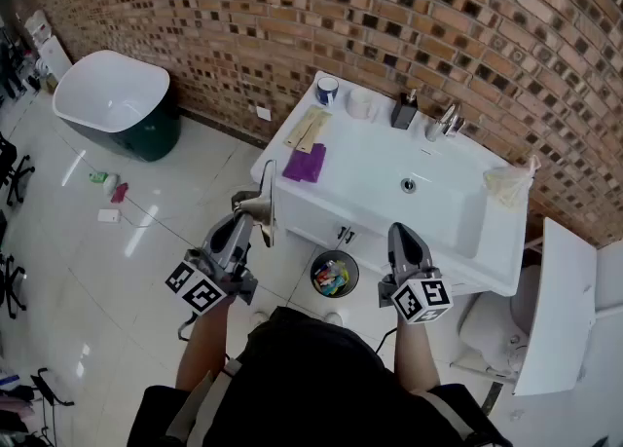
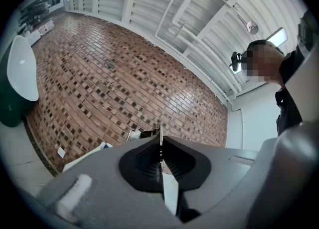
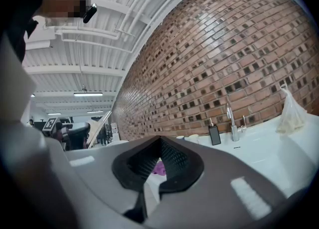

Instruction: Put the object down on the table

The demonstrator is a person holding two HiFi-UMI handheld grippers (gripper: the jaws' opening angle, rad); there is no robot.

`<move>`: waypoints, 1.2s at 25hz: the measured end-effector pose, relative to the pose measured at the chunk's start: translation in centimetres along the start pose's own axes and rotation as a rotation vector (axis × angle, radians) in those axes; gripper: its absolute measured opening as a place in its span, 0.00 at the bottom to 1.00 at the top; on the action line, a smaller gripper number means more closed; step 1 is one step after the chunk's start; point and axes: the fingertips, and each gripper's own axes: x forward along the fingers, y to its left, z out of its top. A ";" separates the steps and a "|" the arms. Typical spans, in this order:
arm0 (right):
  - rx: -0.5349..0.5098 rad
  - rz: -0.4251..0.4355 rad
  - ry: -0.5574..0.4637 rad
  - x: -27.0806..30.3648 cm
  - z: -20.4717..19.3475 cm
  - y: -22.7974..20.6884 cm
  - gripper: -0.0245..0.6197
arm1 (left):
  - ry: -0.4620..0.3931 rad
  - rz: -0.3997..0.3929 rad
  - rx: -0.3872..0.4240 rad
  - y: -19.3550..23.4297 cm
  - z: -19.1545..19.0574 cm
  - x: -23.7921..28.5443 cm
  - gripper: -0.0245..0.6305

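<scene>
Currently the left gripper (image 1: 255, 211) (image 2: 160, 135) is clenched on a thin flat object (image 1: 272, 192) (image 2: 169, 190). The left gripper view shows the jaws together, with the object edge-on between the pads as a narrow pale blade running up past the tips. In the head view the object stands upright on its edge at the gripper's tip. It sits by the near left corner of the white surface (image 1: 375, 167), carried in the gripper and not laid down. Whether its far edge touches the surface's rim cannot be told.

The right gripper (image 1: 402, 229) (image 3: 159, 138) is held in front of the surface's near edge, apart from the left one. Its jaw tips meet and nothing is between the pads; only a patch of the purple cloth (image 1: 305, 163) (image 3: 158, 167) shows through the gap behind them. It touches nothing.

On the surface, the purple cloth lies at the left end, with a pair of beige strips (image 1: 310, 127) just beyond it. A blue-and-white cup (image 1: 327, 90) and a white cup (image 1: 360, 102) stand along the brick wall (image 1: 389, 17). A dark dispenser (image 1: 404, 111) (image 3: 215, 134) and a tap (image 1: 445, 122) (image 3: 232, 123) follow to the right. A clear plastic bag (image 1: 511, 182) (image 3: 291, 113) sits at the right end. The basin's drain (image 1: 409, 184) is near the middle.

A waste bin (image 1: 333, 275) stands on the floor below the surface, between the two grippers in the head view.
</scene>
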 end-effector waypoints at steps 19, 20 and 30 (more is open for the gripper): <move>0.044 -0.219 -0.088 -9.8 4.2 -11.0 0.05 | 0.125 -0.264 -0.098 -9.1 -8.4 12.5 0.04; 0.040 -0.241 -0.096 -10.1 4.4 -11.1 0.05 | 0.134 -0.290 -0.101 -9.1 -8.3 13.3 0.04; -0.005 -0.525 -0.168 -16.1 5.7 -11.7 0.05 | 0.252 -0.552 -0.188 -12.0 -10.9 19.0 0.04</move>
